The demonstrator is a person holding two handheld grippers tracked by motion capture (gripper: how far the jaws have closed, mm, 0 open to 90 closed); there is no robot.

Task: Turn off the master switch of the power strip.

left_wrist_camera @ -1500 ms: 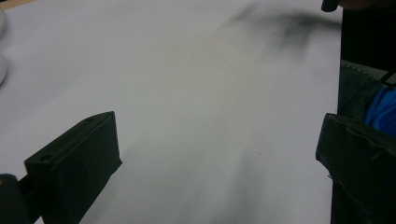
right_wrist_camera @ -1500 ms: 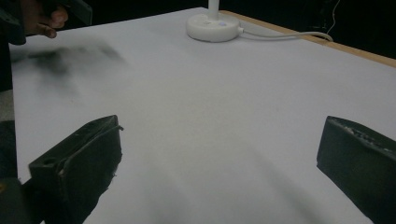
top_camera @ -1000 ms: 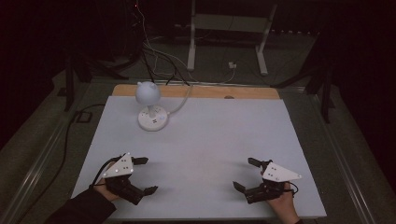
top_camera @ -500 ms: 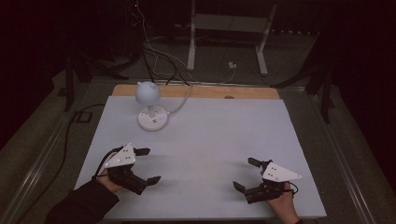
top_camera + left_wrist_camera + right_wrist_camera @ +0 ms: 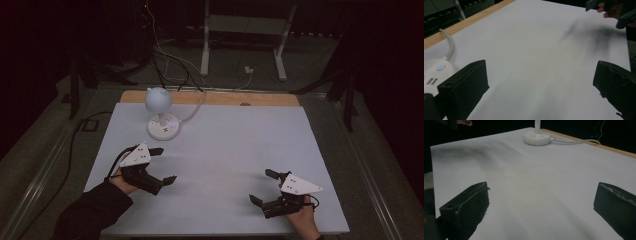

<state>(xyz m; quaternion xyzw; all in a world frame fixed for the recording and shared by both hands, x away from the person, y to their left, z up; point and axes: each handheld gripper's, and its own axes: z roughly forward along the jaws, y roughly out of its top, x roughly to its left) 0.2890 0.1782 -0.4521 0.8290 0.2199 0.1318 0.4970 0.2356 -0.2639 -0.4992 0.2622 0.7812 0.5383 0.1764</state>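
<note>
On the white table [image 5: 225, 150], left gripper [image 5: 160, 165] and right gripper [image 5: 264, 187] jaws spread wide, empty, lamp [image 5: 161, 114] head cropped in gripper views.

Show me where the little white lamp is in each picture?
High view: the white lamp stands at the far left of the white table, ahead of the left hand-held gripper.
Left gripper view: its round base sits at the left edge.
Right gripper view: its base is at top centre.
Shared landmark: the wooden strip along the table's far edge.

White lamp [image 5: 161, 112]: globe head, round base, upright, table's far-left area.
</note>
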